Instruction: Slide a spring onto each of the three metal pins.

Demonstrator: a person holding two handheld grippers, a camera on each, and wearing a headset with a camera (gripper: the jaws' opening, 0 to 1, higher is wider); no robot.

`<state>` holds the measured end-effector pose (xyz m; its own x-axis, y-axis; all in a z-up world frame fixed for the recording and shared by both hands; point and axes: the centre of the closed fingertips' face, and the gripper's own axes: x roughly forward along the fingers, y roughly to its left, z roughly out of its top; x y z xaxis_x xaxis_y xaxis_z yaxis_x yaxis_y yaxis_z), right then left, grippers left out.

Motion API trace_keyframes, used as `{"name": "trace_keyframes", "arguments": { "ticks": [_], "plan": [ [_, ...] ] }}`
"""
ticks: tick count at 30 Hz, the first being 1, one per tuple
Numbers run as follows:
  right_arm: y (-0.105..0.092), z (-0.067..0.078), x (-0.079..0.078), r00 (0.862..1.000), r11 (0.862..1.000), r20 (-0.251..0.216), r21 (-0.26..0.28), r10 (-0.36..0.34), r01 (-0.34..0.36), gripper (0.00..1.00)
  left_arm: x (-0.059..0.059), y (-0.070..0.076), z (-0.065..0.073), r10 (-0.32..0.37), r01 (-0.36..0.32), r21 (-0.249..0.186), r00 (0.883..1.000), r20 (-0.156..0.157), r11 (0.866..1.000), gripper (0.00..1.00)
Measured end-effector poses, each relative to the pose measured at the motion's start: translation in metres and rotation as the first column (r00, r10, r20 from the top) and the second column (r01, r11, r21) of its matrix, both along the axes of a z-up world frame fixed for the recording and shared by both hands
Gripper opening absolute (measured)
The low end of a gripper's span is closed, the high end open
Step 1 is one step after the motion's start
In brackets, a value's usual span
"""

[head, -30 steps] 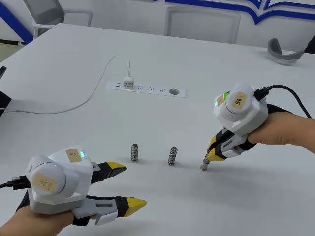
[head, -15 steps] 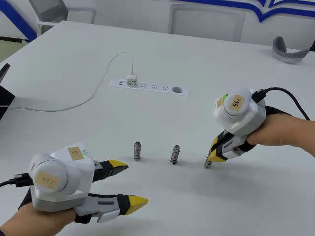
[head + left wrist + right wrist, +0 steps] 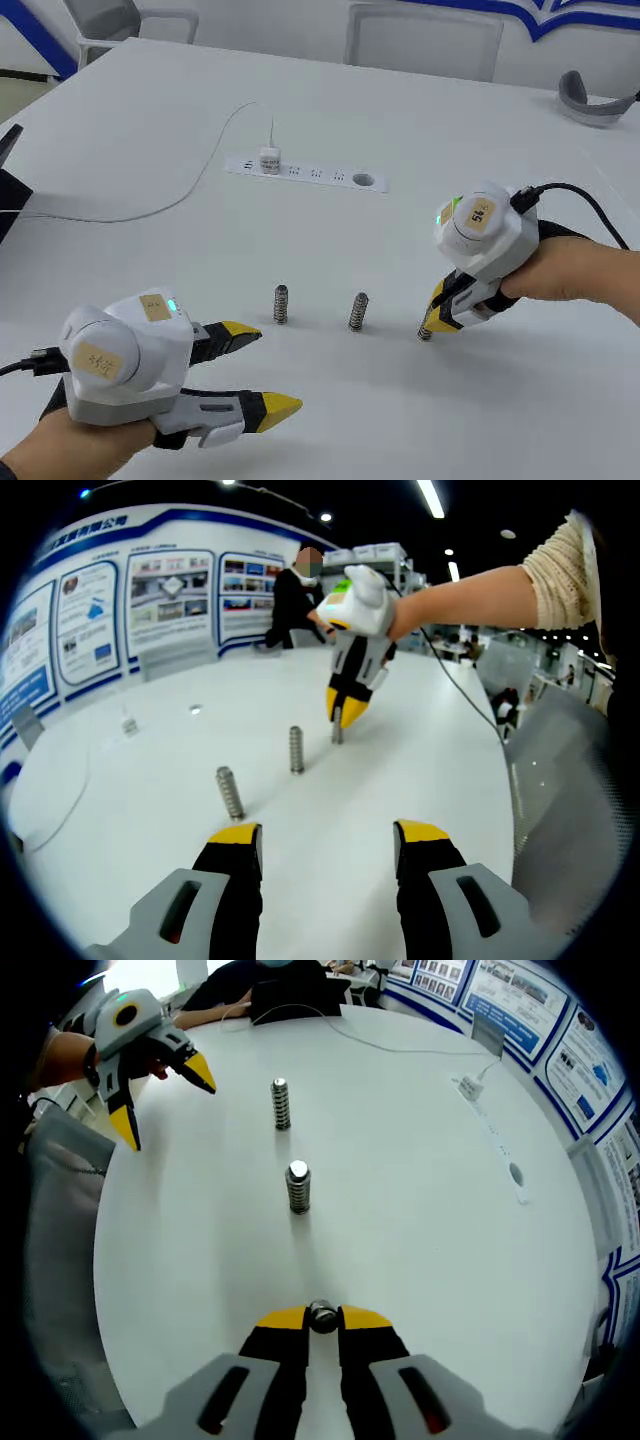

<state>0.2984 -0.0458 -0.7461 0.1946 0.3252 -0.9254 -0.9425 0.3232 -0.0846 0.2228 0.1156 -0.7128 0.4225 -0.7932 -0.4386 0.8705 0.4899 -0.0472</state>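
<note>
Two grey springs stand upright on pins at mid-table, one on the left (image 3: 281,304) (image 3: 230,792) (image 3: 281,1103) and one in the middle (image 3: 358,312) (image 3: 296,750) (image 3: 298,1187). A third spring (image 3: 425,333) (image 3: 337,726) (image 3: 322,1316) stands to their right, on the table, with a round metal head between the yellow tips. My right gripper (image 3: 432,322) (image 3: 324,1318) is shut on it from above. My left gripper (image 3: 262,368) (image 3: 328,835) hovers open and holds nothing, near the front left, short of the left spring.
A white power strip (image 3: 300,172) with a plugged charger (image 3: 270,160) and a thin cable (image 3: 190,190) lies further back. Chairs (image 3: 425,40) stand along the far edge. A grey curved object (image 3: 590,98) lies at the far right. Bare tabletop (image 3: 400,420) lies in front of the pins.
My right gripper has come down lower over the third spring, its tips now near the table. The left gripper has hardly moved. The camera has shifted slightly.
</note>
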Motion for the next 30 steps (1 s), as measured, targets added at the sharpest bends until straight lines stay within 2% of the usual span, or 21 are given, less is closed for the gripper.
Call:
{"name": "trace_keyframes", "arguments": {
  "ticks": [13, 30],
  "plan": [
    [0.0013, -0.0005, -0.0018, 1.0, 1.0, 0.005, 0.023, -0.007, 0.007, 0.17, 0.0012, 0.0003, 0.0005, 0.002, -0.002, -0.001, 1.0, 0.003, 1.0, 0.54],
    [0.0004, 0.0023, -0.0027, 0.999, 0.997, 0.032, 0.071, -0.031, 0.029, 0.29, 0.0046, 0.0037, 0.0023, 0.013, -0.013, -0.001, 1.0, 0.006, 1.0, 0.54]
  ]
}}
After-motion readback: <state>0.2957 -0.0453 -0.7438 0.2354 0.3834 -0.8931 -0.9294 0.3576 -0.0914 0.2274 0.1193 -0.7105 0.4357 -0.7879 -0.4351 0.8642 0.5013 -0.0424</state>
